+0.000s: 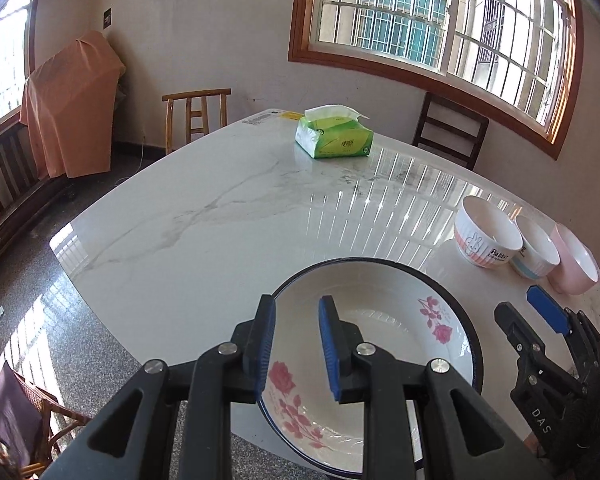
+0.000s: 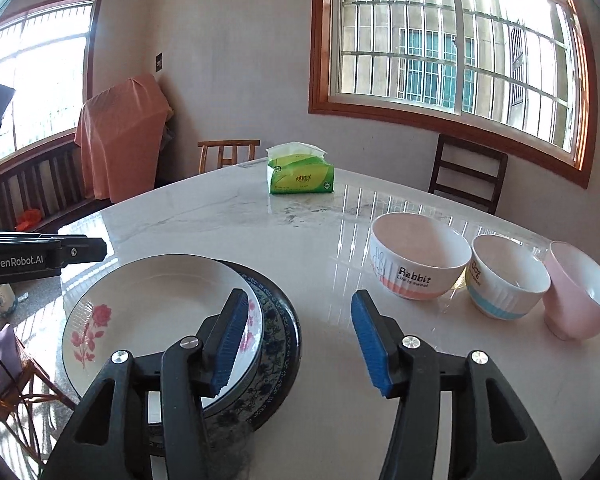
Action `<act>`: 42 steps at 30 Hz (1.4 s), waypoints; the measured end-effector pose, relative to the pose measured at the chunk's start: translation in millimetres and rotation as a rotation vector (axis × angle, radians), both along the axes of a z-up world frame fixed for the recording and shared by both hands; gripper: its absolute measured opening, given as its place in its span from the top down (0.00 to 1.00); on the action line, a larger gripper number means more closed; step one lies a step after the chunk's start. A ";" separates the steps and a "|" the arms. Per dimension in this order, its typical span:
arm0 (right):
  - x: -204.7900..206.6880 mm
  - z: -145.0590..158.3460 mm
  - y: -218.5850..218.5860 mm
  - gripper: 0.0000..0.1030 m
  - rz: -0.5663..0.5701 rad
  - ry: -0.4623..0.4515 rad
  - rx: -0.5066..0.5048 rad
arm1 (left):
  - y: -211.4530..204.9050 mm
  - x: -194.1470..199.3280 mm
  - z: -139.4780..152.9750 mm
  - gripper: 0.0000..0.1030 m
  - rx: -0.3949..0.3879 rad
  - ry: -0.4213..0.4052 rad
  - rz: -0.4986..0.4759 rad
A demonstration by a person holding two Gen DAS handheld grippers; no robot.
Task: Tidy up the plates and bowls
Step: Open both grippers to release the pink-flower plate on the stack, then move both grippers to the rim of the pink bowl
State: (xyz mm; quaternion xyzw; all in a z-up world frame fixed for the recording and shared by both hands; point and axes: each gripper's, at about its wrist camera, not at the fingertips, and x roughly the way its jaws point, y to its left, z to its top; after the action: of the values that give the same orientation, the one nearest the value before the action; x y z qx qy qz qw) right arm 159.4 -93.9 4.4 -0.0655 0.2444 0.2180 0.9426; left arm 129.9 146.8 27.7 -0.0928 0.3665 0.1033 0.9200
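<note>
Two stacked: rose plate (image 2: 156, 312) in blue-patterned plate (image 2: 278, 344), under my parted left gripper (image 1: 296, 344); right gripper (image 2: 300, 344) parted, empty.

This is a home, most likely a dining room. A white marble-veined tabletop (image 2: 236, 216) fills the middle, with wooden chairs drawn up at its far side: a light one (image 2: 228, 154) and a dark one (image 2: 468, 172). A green pack of tissues (image 2: 300, 174) sits on the tabletop, along with household crockery: a rose-patterned plate (image 2: 152, 312), a bowl printed "Rabbit" (image 2: 418, 256) and a pink bowl (image 2: 580, 292). Large wood-framed windows (image 2: 452, 40) with metal bars look out on a neighbouring building. By the corner an orange cloth (image 2: 120, 136) drapes some piece of furniture beside a dark slatted wooden bench (image 2: 32, 184), and the floor is speckled stone (image 1: 60, 320).
</note>
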 end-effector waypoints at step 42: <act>99.2 28.7 -384.0 0.32 -0.471 0.391 0.345 | -354.4 232.8 57.9 0.60 -0.348 0.236 -0.662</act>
State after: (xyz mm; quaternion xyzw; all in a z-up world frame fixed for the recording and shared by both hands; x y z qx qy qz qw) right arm 258.6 -477.9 33.1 0.1958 0.3885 0.0410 0.8995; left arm 362.7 -207.5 85.5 -0.1118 0.4919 -0.2528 0.8256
